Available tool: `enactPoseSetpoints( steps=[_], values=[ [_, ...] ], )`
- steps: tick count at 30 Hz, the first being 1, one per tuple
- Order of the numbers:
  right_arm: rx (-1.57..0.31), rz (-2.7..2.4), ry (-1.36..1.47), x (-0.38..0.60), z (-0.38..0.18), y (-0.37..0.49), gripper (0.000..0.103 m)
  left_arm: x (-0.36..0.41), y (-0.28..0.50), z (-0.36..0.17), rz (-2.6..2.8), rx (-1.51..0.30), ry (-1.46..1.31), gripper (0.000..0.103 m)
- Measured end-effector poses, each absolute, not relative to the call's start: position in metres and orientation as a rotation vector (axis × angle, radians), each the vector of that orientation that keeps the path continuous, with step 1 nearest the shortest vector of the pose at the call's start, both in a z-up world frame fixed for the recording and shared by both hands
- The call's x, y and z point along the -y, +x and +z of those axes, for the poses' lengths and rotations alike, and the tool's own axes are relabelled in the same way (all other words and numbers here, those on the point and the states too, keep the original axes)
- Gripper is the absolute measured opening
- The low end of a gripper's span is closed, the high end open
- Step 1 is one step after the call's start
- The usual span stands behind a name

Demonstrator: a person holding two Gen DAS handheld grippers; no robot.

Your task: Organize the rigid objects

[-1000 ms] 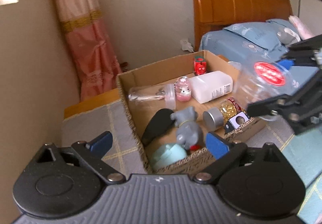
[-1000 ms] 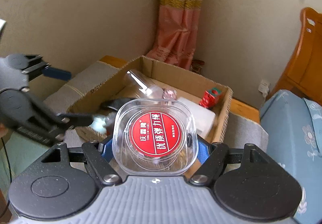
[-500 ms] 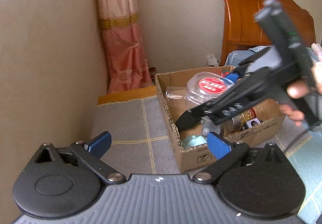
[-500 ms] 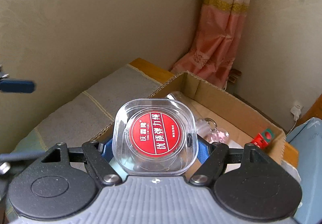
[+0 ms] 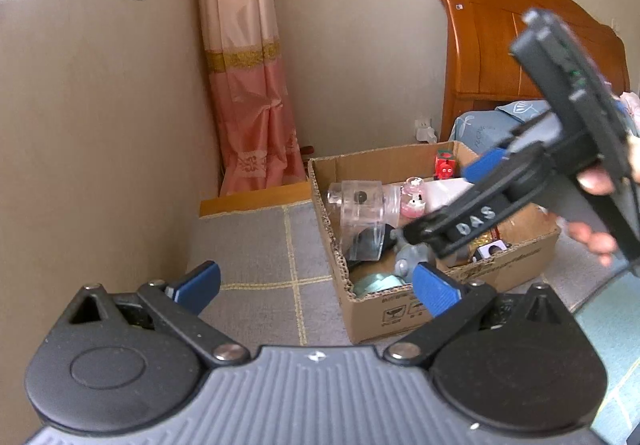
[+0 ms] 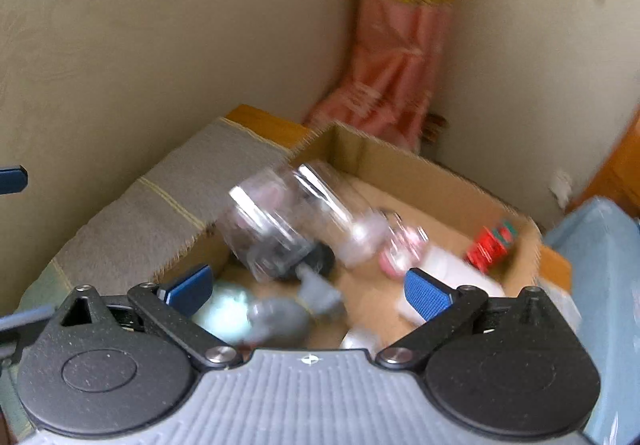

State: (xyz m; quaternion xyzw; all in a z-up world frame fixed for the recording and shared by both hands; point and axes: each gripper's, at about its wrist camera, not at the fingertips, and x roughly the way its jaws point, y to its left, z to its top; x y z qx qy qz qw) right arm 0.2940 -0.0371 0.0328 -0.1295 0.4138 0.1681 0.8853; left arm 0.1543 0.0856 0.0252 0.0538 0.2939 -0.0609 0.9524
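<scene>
Box (image 5: 404, 315) on the bed already holds the clear case (image 6: 276, 221) among about 8 other items. Right gripper (image 6: 306, 291) fingers open, empty, above the box. Left gripper (image 5: 316, 283) fingers open, empty. No loose items visible; task judged nearly complete.

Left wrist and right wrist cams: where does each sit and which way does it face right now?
Left wrist: on the left gripper, facing the cardboard box from outside; own open fingers, the right gripper and a hand show.
Right wrist: on the right gripper, above the cardboard box, looking down in; own open fingers show.
Shared: box, clear plastic container, red toy, curtain.
</scene>
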Motion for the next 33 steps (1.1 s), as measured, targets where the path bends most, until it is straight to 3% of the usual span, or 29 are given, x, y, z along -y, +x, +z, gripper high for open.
enactPoseSetpoints(
  steps=[16, 33],
  values=[
    [-0.825, 0.0, 0.032, 0.114, 0.036, 0.161, 0.103, -0.031, 0.129, 0.027, -0.015, -0.73, 0.104, 0.102],
    [-0.776, -0.074, 0.064, 0.125, 0.046, 0.139, 0.103, -0.007, 0.119, 0.041, 0.047, -0.729, 0.145, 0.102]
  ],
)
